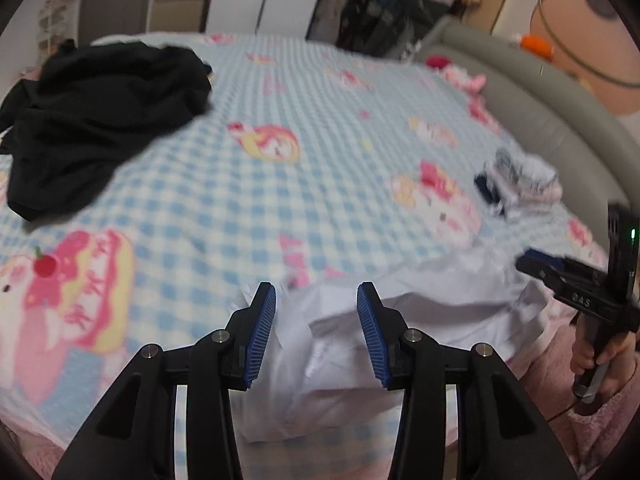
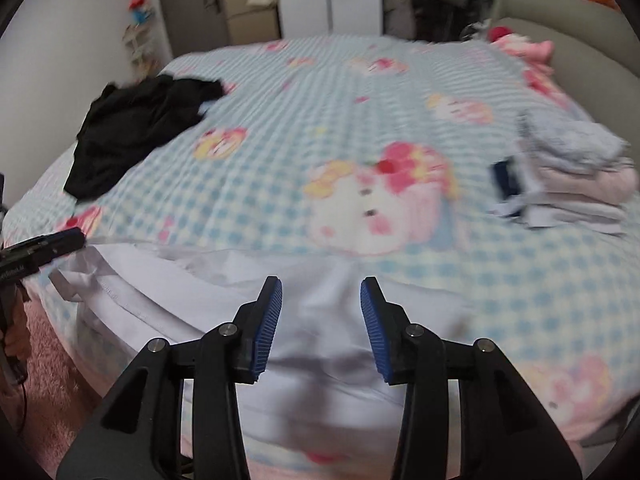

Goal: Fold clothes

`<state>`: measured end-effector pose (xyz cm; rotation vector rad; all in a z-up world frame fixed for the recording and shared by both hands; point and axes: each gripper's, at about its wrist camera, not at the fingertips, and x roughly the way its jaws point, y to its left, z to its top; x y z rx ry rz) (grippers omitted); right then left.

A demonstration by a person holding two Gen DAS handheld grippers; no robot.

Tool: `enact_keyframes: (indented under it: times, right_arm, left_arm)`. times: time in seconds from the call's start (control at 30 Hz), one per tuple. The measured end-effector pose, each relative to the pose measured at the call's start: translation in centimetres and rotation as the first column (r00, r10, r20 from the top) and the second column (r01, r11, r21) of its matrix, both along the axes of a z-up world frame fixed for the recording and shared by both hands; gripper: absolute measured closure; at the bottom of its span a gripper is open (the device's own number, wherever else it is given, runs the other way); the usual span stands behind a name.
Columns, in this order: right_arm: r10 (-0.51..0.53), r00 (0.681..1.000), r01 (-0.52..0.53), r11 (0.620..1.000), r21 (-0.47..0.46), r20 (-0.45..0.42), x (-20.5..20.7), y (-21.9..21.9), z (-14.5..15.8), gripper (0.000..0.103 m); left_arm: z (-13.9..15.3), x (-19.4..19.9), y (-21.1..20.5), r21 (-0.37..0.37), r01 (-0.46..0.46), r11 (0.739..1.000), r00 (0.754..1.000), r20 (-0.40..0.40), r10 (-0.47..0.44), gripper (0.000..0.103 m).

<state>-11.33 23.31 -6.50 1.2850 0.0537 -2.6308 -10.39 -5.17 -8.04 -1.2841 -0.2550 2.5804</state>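
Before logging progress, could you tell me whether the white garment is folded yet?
Not folded: the white garment lies crumpled and spread at the bed's near edge.

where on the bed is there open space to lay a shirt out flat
The widest bare patch is mid-bed, between the black garment on the left and the folded pile at the right edge. The near edge is crowded: the white shirt lies crumpled under both open grippers, left gripper and right gripper.
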Motion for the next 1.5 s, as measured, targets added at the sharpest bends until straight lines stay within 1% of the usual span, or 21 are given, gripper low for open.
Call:
enact_keyframes:
  times: [0.23,0.33,0.37,0.43,0.5,0.57,0.6,0.63,0.67,0.7,0.73,0.77,0.83,0.87,0.9,0.97,1.03,1.13,1.23,1.4,1.5]
  right_arm:
    - [0.003,0.993,-0.009,0.998,0.059,0.114,0.4,-0.4,-4.6,0.061]
    - [-0.007,0.991,-0.003,0.997,0.074,0.132,1.5,0.7,-5.5,0.061]
    - [-0.008,0.991,-0.002,0.997,0.077,0.134,2.0,1.1,-5.7,0.061]
    - [-0.01,0.991,0.002,0.998,0.063,0.136,2.9,1.8,-5.3,0.061]
    - [-0.018,0.993,0.015,0.999,0.029,0.118,3.5,2.7,-4.3,0.061]
    - [-0.034,0.996,0.036,0.999,-0.024,0.081,4.0,3.6,-2.8,0.061]
    - [-0.064,0.997,0.065,0.997,-0.034,0.049,3.9,4.2,-2.0,0.058]
    - [-0.108,0.994,0.108,0.994,-0.018,0.026,3.6,4.9,-1.5,0.04]
    - [-0.15,0.989,0.15,0.989,-0.005,0.005,3.2,5.5,-1.1,0.031]
    - [-0.167,0.986,0.167,0.986,-0.006,0.028,2.5,6.0,-1.5,0.022]
    - [-0.185,0.981,0.185,0.983,-0.006,0.052,1.7,6.6,-1.8,0.021]
    - [-0.199,0.977,0.201,0.98,-0.009,0.079,0.9,7.1,-2.2,0.021]
    - [-0.156,0.962,0.175,0.982,-0.067,0.223,-1.0,7.5,-4.8,0.021]
    - [-0.145,0.954,0.168,0.983,-0.07,0.264,-1.5,7.3,-5.8,0.021]
    - [-0.141,0.953,0.164,0.985,-0.063,0.269,-1.7,6.8,-6.3,0.02]
    - [-0.126,0.957,0.145,0.988,-0.055,0.26,-1.8,5.7,-6.8,0.035]
    - [-0.116,0.964,0.129,0.991,-0.04,0.238,-1.8,4.6,-6.2,0.052]
    - [-0.1,0.972,0.111,0.993,-0.037,0.214,-1.9,3.8,-5.5,0.065]
    - [-0.09,0.976,0.11,0.99,-0.093,0.197,-2.2,3.7,-4.2,0.075]
    - [-0.011,0.995,0.028,0.985,-0.169,0.101,-2.9,0.0,-0.9,0.076]
    - [0.004,0.997,0.004,0.995,-0.097,0.081,-4.1,-2.0,-0.7,0.076]
  left_arm:
    - [-3.0,1.8,0.0,-0.071,0.023,0.997,0.993,0.115,-0.015,0.058]
    - [-3.6,2.4,-0.7,-0.052,0.027,0.998,0.99,0.138,-0.019,0.057]
    - [-3.7,2.6,-1.0,-0.029,0.026,0.999,0.99,0.14,-0.022,0.057]
    - [-3.3,3.1,-2.7,0.114,-0.003,0.994,0.991,0.132,-0.013,0.058]
    - [-3.2,3.4,-4.8,0.269,-0.059,0.961,0.992,0.124,0.026,0.058]
    - [-3.4,2.9,-6.5,0.32,-0.129,0.939,0.986,0.145,0.086,0.058]
    - [-3.6,2.6,-7.3,0.336,-0.163,0.928,0.981,0.157,0.116,0.058]
    - [-3.6,2.2,-7.5,0.312,-0.183,0.932,0.977,0.163,0.137,0.058]
    - [-3.7,1.6,-7.5,0.3,-0.186,0.936,0.976,0.169,0.139,0.057]
    - [-3.9,1.0,-7.3,0.297,-0.184,0.937,0.975,0.177,0.136,0.046]
    - [-4.1,0.4,-7.2,0.294,-0.183,0.938,0.974,0.185,0.132,0.031]
    - [-4.6,-0.3,-6.7,0.3,-0.172,0.938,0.972,0.208,0.112,0.029]
    - [-5.4,-1.2,-5.4,0.288,-0.147,0.946,0.968,0.238,0.078,0.029]
    - [-5.4,-1.3,-4.7,0.258,-0.136,0.957,0.97,0.232,0.076,0.031]
    - [-5.5,-1.3,-4.0,0.227,-0.126,0.966,0.971,0.227,0.073,0.05]
    - [-5.6,-1.5,-2.6,0.164,-0.104,0.981,0.974,0.218,0.067,0.07]
    - [-5.7,-1.6,-1.2,0.101,-0.083,0.991,0.976,0.208,0.061,0.08]
    - [-3.9,-1.2,-1.8,0.067,-0.074,0.995,0.984,0.164,0.062,0.083]
    - [-1.7,-0.9,-2.9,0.004,-0.084,0.996,0.991,0.109,0.083,0.094]
    - [1.4,-1.2,-6.4,-0.009,-0.101,0.995,0.994,0.04,0.101,0.096]
    - [0.7,-1.9,-7.3,0.032,-0.09,0.995,0.992,0.094,0.086,0.096]
